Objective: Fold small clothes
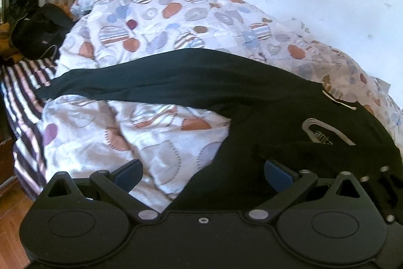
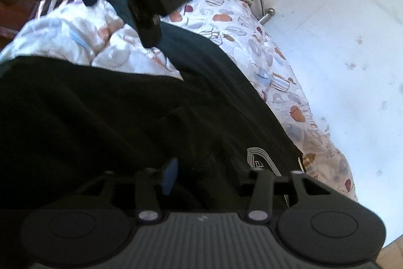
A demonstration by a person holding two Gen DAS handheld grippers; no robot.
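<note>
the dark garment (image 1: 191, 82) is lying spread across the patterned quilt (image 1: 141, 27) on the bed, one long part stretching toward the striped sheet (image 1: 22, 92), its white printed logo (image 1: 325, 132) showing near the wall side. the left gripper (image 1: 204, 174) is hovering with fingers wide apart, the right-hand finger sitting over dark cloth, nothing clamped. the right gripper (image 2: 214, 178) is resting low over the garment, fingers apart; whether cloth is pinched cannot be told.
</note>
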